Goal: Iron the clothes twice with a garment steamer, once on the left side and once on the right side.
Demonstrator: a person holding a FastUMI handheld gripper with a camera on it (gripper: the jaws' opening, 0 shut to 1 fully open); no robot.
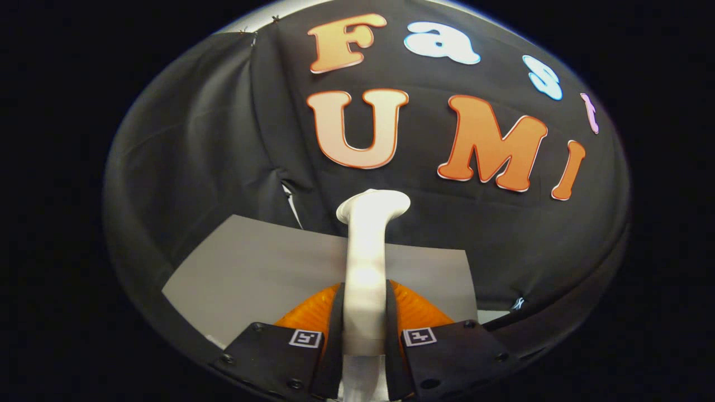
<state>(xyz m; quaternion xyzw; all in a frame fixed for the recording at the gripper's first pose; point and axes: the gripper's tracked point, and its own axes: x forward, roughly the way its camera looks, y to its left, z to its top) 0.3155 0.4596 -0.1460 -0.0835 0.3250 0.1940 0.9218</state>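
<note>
A white garment steamer (pixel 366 251) stands upright between my fingers, its handle rising to a flared head (pixel 373 204) that points away toward the booth wall. My gripper (pixel 364 329) is shut on the steamer's handle, both fingers pressing its sides. Beyond the fingers lies a grey sheet (pixel 257 273) on the table, which may be the garment or a mat; I cannot tell which.
Black cloth forms the booth wall (pixel 212 139) behind and to both sides, with a slit in it (pixel 291 204) just left of the steamer head. A pale strip of table (pixel 491 315) shows past the grey sheet's right edge.
</note>
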